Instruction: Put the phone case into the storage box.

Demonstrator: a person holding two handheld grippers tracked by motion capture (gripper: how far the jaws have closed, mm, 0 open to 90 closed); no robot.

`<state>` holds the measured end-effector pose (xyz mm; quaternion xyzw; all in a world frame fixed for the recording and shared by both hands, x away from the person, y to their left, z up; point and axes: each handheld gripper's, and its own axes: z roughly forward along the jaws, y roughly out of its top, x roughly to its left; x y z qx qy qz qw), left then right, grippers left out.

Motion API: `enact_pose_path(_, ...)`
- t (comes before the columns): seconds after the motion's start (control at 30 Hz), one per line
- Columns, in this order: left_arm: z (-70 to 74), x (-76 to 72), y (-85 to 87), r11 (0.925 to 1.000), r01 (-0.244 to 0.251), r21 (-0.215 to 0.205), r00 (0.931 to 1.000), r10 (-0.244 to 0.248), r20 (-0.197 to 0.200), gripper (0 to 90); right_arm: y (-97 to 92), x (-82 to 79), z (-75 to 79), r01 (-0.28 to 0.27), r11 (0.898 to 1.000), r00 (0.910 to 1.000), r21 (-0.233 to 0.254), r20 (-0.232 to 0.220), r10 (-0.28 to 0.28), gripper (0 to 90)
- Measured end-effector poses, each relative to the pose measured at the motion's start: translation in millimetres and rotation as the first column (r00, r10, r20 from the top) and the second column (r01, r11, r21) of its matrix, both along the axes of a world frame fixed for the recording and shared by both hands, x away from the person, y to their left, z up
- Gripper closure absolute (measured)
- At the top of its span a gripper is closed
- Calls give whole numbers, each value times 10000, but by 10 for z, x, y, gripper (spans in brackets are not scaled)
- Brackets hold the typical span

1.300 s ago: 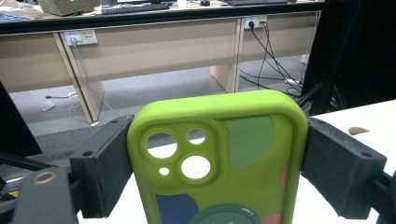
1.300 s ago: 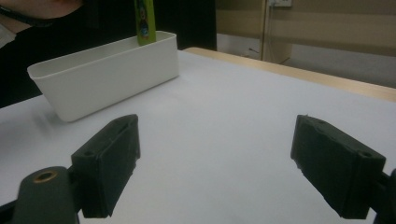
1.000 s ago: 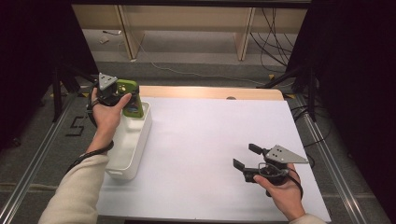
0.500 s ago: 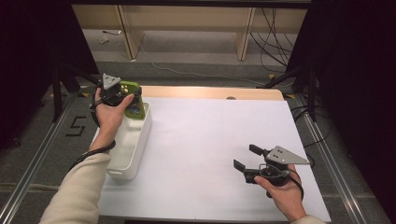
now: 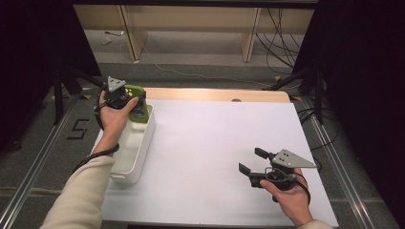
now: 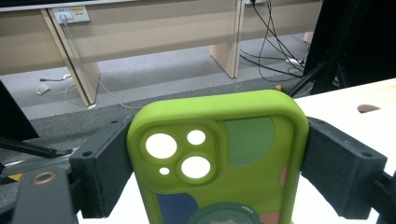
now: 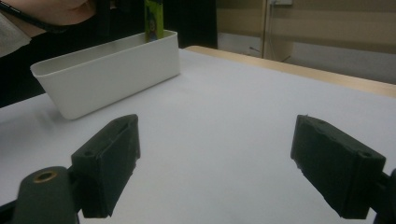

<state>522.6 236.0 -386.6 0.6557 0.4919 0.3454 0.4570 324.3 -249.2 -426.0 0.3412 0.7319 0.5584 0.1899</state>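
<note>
A lime-green phone case with camera cut-outs and coloured patches sits between both pads of my left gripper, which is shut on its two sides. From above, that left gripper holds the green phone case over the far end of a long white bin at the table's left edge. My right gripper rests low near the front right of the white table sheet, jaws open and bare. In the right gripper view its pads stand wide apart over bare sheet, with the white bin beyond.
A white sheet covers the table, with a strip of bare wood along the far edge. Beyond lie grey floor, wooden furniture legs and loose cables. Metal rails run along both sides.
The left hand has carried the phone case a little to the right, over the bin's far end. The right gripper has kept still.
</note>
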Motion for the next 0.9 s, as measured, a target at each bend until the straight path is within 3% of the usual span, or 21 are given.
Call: enact_pose_path(0.9,-92,65,-7,9998,3,180,9994,3,-345,146,-3,4,-6,-13,10000,10000,-17,-19,13,164)
